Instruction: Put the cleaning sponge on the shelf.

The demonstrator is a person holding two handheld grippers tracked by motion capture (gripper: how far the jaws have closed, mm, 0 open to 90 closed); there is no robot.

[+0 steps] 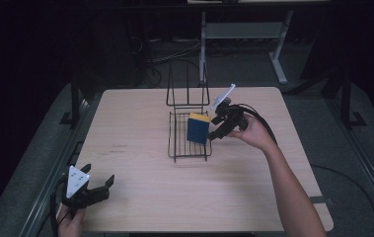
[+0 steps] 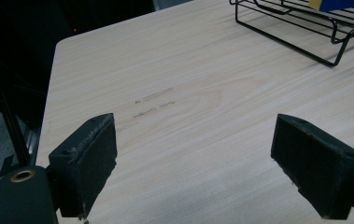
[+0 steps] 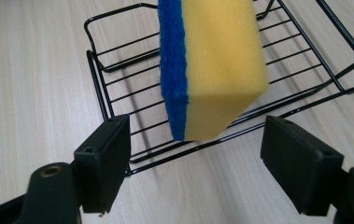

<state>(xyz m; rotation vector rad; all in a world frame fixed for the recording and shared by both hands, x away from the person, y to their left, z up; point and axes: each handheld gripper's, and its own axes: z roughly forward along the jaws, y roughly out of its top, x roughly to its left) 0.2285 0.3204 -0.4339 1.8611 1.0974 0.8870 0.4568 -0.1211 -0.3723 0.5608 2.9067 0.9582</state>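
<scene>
Sponge yellow face in right gripper view; high view mostly blue.

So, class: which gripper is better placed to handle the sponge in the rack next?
The right gripper: its open jaws sit beside the sponge standing in the wire rack. The left gripper rests at the table's near corner, far off.

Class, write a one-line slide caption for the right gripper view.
Open right gripper just clear of a yellow-and-blue sponge standing on edge in a black wire rack.
</scene>
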